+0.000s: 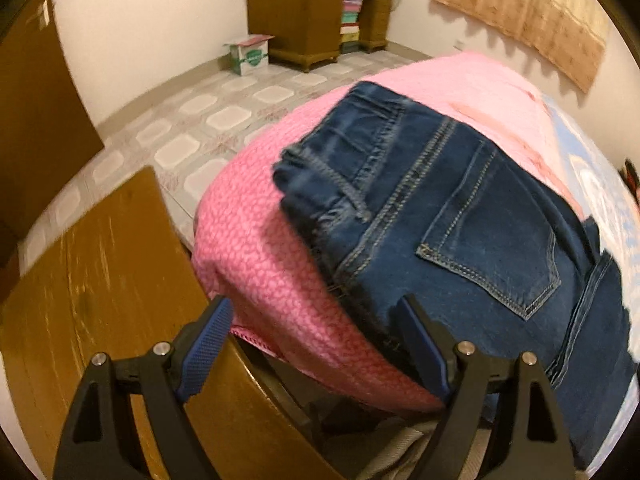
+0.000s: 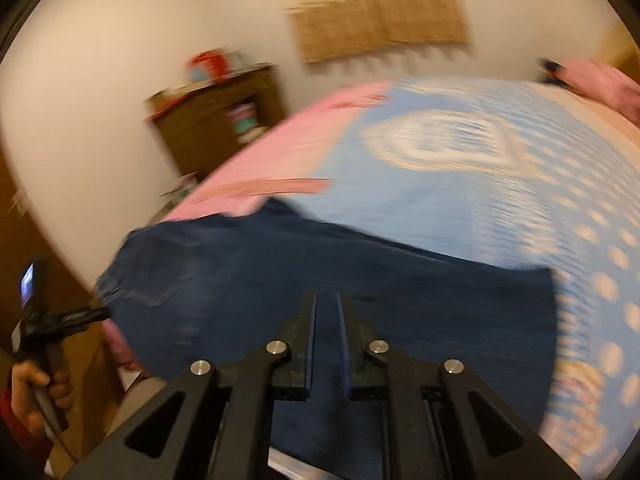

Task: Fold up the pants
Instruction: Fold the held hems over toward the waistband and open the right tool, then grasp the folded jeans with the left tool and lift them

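Note:
Dark blue jeans (image 1: 460,216) lie on the bed, waistband and a back pocket facing up, over a pink blanket (image 1: 272,264). My left gripper (image 1: 316,312) is open and empty at the near edge of the bed, its right finger (image 1: 420,340) touching the jeans' edge. In the right wrist view the jeans (image 2: 320,280) spread across the bed, blurred by motion. My right gripper (image 2: 326,300) is nearly shut, a thin gap between the pads, just above the denim; I cannot tell whether it pinches fabric. The left gripper also shows in the right wrist view (image 2: 72,316), held in a hand.
The bed carries a blue patterned sheet (image 2: 460,208) beyond the pink blanket. A wooden board (image 1: 100,280) stands at the bed's near left. A wooden desk (image 1: 312,12) and a small box (image 1: 248,54) sit on the tiled floor by the far wall.

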